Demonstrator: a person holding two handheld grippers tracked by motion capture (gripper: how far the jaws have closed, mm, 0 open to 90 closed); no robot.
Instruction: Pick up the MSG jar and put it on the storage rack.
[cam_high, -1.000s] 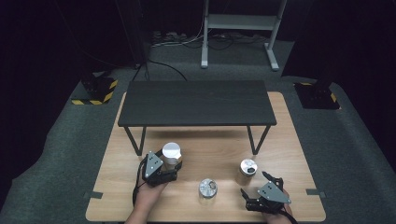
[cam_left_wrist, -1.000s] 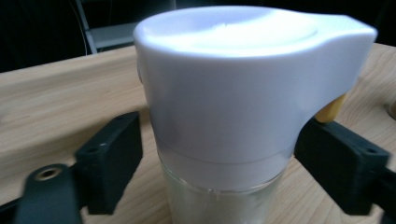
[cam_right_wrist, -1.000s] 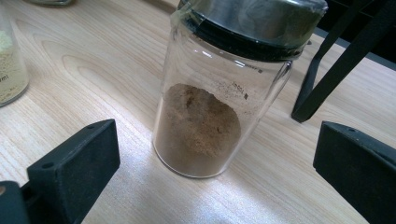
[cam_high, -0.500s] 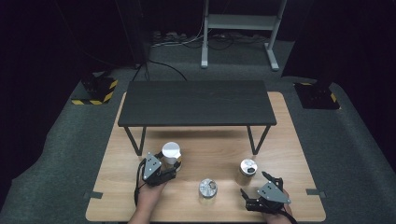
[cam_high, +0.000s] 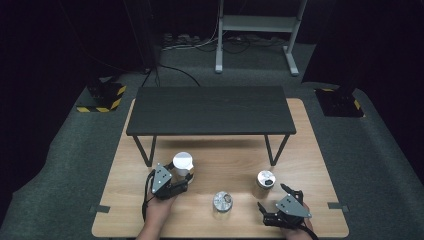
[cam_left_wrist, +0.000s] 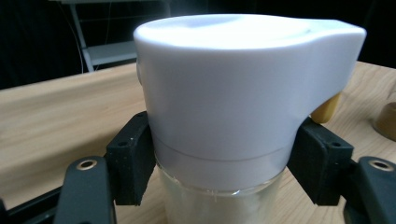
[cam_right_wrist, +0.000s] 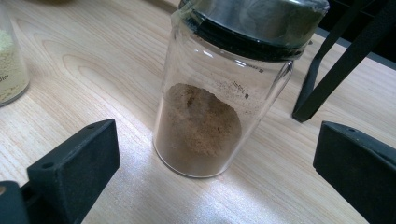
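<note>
- Wooden surface (cam_high: 310, 150) on grey carpet, dark room; a black shelf (cam_high: 207, 110) stands on it.
- Left gripper (cam_high: 186, 181) fingers (cam_left_wrist: 133, 163) clamp the white-lidded jar (cam_left_wrist: 233, 98).
- Right gripper (cam_high: 274, 197) fingers (cam_right_wrist: 74, 163) spread wide, the brown-powder jar (cam_right_wrist: 210, 116) between them.

dark shelf (cam_high: 207, 110), wooden table (cam_high: 315, 150), carpet (cam_high: 75, 145)

The high view looks forward and down from above the near edge of the wooden table (cam_high: 300, 150), taking in the whole top and the dark shelf (cam_high: 210, 110) at mid-frame. The left gripper view sits low, very close behind a white-capped jar (cam_left_wrist: 233, 93). The right gripper view tilts down at a brown-powder jar (cam_right_wrist: 224, 102) nearby. Both jars also appear in the high view's lower half.
</note>
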